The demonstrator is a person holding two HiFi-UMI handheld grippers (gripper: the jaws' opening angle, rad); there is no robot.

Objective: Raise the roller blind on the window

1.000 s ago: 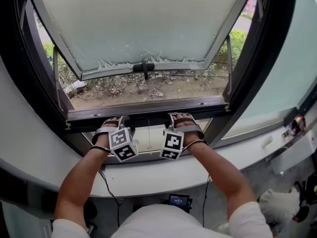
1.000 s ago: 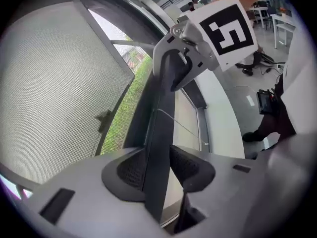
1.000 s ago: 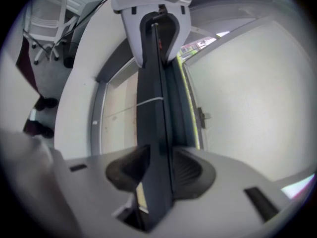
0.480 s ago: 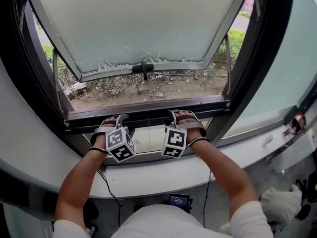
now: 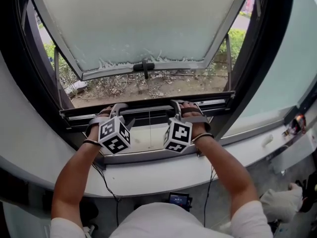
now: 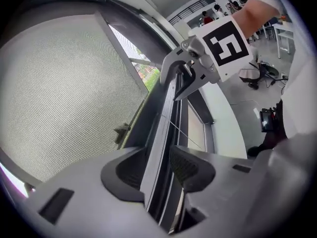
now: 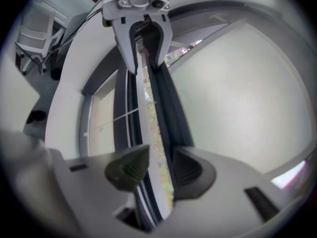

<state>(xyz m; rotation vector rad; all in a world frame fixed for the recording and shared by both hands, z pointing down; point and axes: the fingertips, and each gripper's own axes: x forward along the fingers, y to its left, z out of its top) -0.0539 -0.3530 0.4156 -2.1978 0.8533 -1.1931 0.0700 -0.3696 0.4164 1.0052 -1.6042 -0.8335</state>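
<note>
The roller blind's dark bottom bar (image 5: 148, 110) runs level across the lower window opening. In the head view my left gripper (image 5: 117, 111) and right gripper (image 5: 177, 107) both clamp this bar, about a hand's width apart. In the left gripper view the bar (image 6: 159, 133) passes between the pads of the left gripper (image 6: 157, 168), and the right gripper (image 6: 181, 78) grips it farther along. The right gripper view shows the bar (image 7: 148, 128) between the pads of the right gripper (image 7: 157, 166), with the left gripper (image 7: 143, 48) beyond. A thin cord (image 5: 149, 130) hangs below the bar.
Beyond the bar, a frosted sash (image 5: 143, 29) with a dark handle (image 5: 143, 68) is swung outward over dry ground. A dark window frame (image 5: 257, 58) surrounds the opening. The white sill (image 5: 148, 175) lies under my forearms. A phone (image 5: 178, 200) sits below.
Both grippers have risen together with the blind's bottom bar between their jaws. More pale glass now shows beneath the bar.
</note>
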